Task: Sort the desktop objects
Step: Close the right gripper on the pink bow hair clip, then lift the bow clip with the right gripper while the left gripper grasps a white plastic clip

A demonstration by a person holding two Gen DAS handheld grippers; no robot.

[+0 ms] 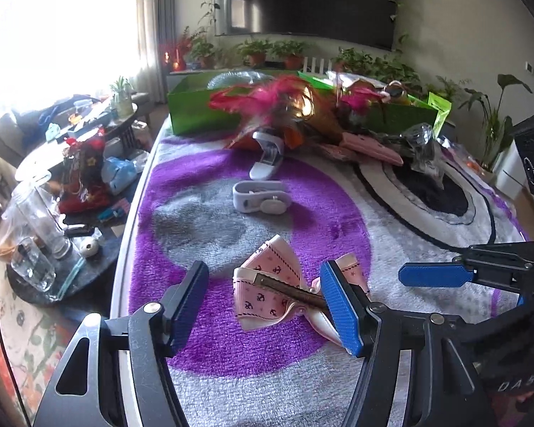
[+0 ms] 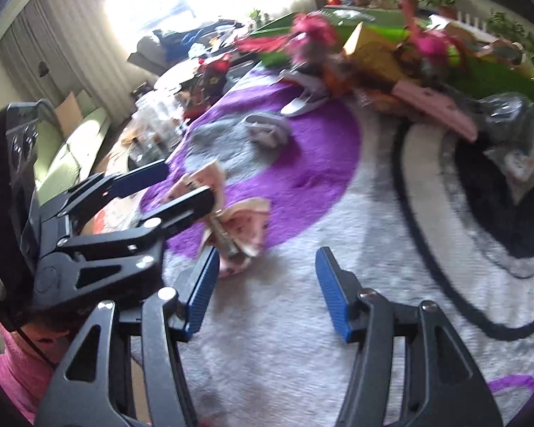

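A pink ribbon bow hair clip (image 1: 267,284) with small anchor prints lies on the purple patch of the plush cover (image 1: 302,220). My left gripper (image 1: 263,277) is open around it: the right pad sits at the bow's knot, while the left pad stands clear of the ribbon. In the right wrist view the bow (image 2: 247,222) lies just beyond my right gripper (image 2: 267,259), which is open with only grey plush between its fingers. The left gripper (image 2: 187,181) reaches over the bow from the left there. One blue finger (image 1: 434,275) of the right gripper shows to the right of the bow.
Two white clip-like pieces (image 1: 267,156) (image 1: 260,201) lie farther back. Behind them is a green box (image 1: 195,114) fronted by pink feather toys (image 1: 274,99), a pink flat item (image 1: 373,147) and a plastic-wrapped thing (image 1: 423,146). The table edge (image 1: 124,249) runs left, past it a low table with glasses (image 1: 35,235).
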